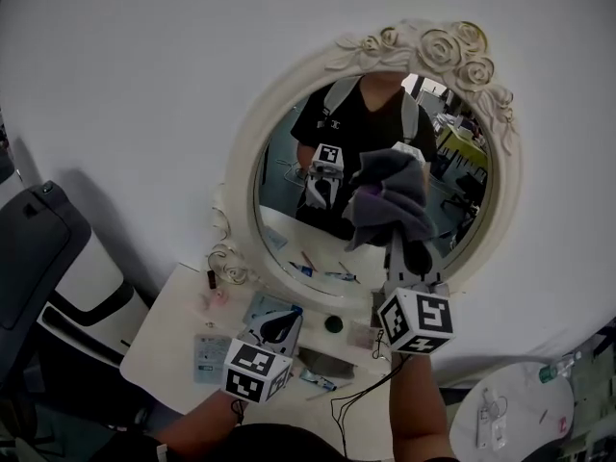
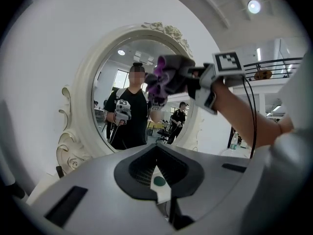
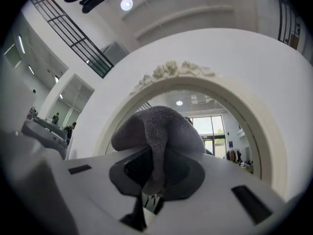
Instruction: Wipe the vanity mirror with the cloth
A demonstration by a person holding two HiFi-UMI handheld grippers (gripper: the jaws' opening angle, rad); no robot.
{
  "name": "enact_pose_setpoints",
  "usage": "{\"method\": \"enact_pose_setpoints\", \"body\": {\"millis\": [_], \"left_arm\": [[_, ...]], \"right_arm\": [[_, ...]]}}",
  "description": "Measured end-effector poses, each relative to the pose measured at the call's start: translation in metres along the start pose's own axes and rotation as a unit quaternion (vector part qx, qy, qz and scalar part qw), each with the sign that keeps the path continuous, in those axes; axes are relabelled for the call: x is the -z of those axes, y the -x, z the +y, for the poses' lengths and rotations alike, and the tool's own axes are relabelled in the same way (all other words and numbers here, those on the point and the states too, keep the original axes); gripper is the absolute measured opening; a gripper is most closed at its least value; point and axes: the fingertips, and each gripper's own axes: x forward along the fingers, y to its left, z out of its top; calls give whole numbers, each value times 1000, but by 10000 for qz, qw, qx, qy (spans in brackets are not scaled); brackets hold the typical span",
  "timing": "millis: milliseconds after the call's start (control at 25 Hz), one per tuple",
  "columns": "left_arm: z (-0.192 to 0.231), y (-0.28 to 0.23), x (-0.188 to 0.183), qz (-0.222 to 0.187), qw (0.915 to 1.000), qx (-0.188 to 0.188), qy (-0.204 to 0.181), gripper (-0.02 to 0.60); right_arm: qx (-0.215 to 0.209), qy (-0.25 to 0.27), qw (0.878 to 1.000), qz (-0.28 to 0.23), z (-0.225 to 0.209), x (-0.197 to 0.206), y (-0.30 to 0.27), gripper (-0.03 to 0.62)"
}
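Bulging up over the tips of your right gripper (image 3: 151, 199), the grey cloth (image 3: 157, 129) was pinched in jaws that had closed on a fold of it, with only fabric showing in the slim gap between them. In the head view the cloth (image 1: 390, 200) sat directly ahead of that gripper (image 1: 401, 258). It was bunched at the right half of the vanity mirror (image 1: 287, 221), where it met its own darker reflection. How hard it pressed on the glass you could not have told.

From the left gripper view, the cloth (image 2: 168, 75) stood above and to the right of your left gripper (image 2: 159, 187), at the right side of the mirror (image 2: 122, 77).

Your left gripper (image 1: 279, 325) was held lower, below and to the left of the right one. Its jaws were brought together with nothing between them, and they pointed toward the bottom of the mirror.

Around the glass ran the cream carved frame (image 1: 241, 176), with its roses (image 1: 438, 48) above your right gripper. Beneath both grippers lay the white vanity table (image 1: 164, 345), and a small green round thing (image 1: 333, 323) rested on it between the two. The white wall (image 1: 144, 85) spread behind the mirror. A dark chair (image 1: 38, 229) stood well off to the left of your left gripper.
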Motion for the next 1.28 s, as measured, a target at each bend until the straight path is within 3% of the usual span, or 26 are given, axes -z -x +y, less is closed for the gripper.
{"method": "enact_pose_setpoints", "body": {"millis": [200, 440, 600, 960, 1280], "left_arm": [[0, 6, -2, 21, 9998, 153, -101, 0], [11, 13, 5, 142, 9995, 281, -48, 0], [17, 15, 13, 223, 9993, 300, -68, 0], [27, 17, 22, 304, 9994, 165, 15, 0], [33, 18, 26, 337, 9994, 63, 53, 0]], "right_arm": [[177, 277, 9968, -733, -22, -119, -44, 43], [387, 411, 9953, -792, -43, -179, -82, 43], [505, 462, 9960, -576, -39, -161, -96, 41], [451, 285, 9962, -691, -23, -113, -90, 41], [293, 307, 9987, -275, 0, -35, -75, 41]]}}
